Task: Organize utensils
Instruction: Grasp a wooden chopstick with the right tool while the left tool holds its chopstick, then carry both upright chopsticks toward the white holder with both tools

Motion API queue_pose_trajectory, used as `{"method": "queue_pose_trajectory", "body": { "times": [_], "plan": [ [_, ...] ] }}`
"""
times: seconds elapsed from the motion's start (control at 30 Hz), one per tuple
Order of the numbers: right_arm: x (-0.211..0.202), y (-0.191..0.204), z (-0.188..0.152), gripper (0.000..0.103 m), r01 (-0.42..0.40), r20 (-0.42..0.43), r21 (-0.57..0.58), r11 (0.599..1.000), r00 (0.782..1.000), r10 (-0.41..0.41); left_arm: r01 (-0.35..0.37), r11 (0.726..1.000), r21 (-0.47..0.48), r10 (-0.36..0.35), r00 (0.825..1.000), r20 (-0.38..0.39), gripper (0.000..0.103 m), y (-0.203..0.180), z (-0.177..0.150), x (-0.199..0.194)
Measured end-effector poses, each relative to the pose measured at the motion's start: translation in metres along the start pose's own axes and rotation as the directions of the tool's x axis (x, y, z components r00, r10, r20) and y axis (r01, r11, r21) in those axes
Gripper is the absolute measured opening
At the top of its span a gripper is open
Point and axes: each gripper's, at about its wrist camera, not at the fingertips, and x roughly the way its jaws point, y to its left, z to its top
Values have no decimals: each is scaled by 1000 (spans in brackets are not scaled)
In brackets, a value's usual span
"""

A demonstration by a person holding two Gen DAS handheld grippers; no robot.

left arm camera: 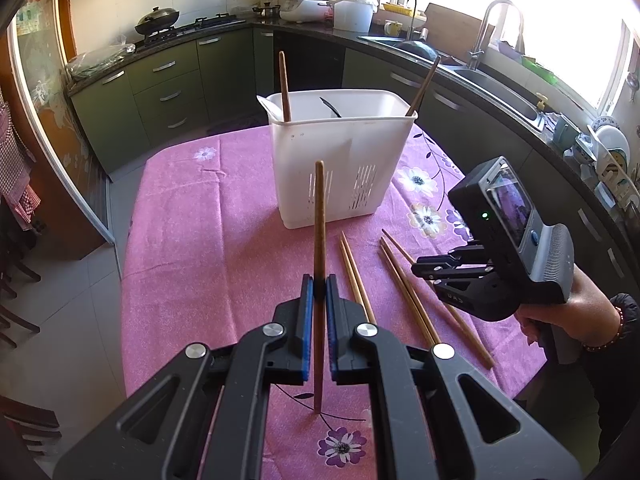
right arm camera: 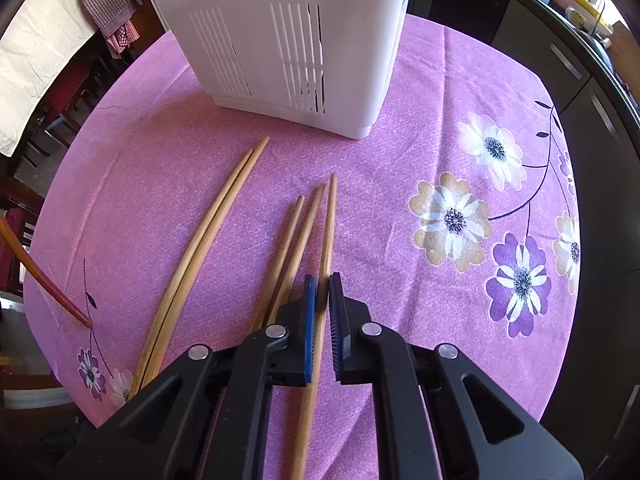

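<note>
Chopsticks make up what is left of this sorting job, and the pictures suggest it is somewhere near the middle. Ahead of the left gripper (left arm camera: 319, 285), the white slotted utensil basket (left arm camera: 340, 168) stands on the pink flowered tablecloth (left arm camera: 208, 216) and already holds two dark chopsticks leaning at its near corners, one at the left (left arm camera: 284, 86) and one at the right (left arm camera: 424, 86), with what looks like a dark utensil handle (left arm camera: 330, 107) and a pale one poking over the rim. The left gripper's blue pads are closed narrowly on a dark brown chopstick (left arm camera: 319, 240), held nearly upright, with its lower tip down at the cloth just beneath the jaws, so this one is picked up but not yet in the basket. To the right of that gripper, five pale bamboo chopsticks lie flat: a touching pair (right arm camera: 208, 232) and a loose group of three. The right gripper (right arm camera: 322, 284) sits low over that group, its jaws narrowed around the rightmost stick (right arm camera: 329, 232), which runs between the pads; whether they are actually pinching it I cannot tell, since a slight gap seems to remain on one side. In my judgement, six sticks, counting the one in the left gripper, are left to go into the basket just beyond both grippers.
</note>
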Motion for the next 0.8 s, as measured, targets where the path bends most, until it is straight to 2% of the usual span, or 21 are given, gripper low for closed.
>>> {"method": "queue_pose_trajectory", "body": {
  "times": [0.17, 0.4, 0.6, 0.8],
  "plan": [
    [-60, -1, -1, 7, -13, 154, 0, 1000, 988, 13, -4, 1000, -2, 4, 1000, 7, 6, 2, 0, -3],
    [-143, -7, -30, 7, -34, 342, -12, 999, 939, 36, -7, 1000, -5, 7, 1000, 18, 6, 4, -2, -8],
    [-170, -9, -63, 7, -27, 396, -5, 1000, 918, 27, -12, 1000, -2, 12, 999, 32, 6, 5, -4, -15],
    [-176, -12, -75, 7, -35, 406, 7, 999, 913, 29, -11, 1000, 6, 11, 999, 37, 6, 2, -6, -19]
  ]
}}
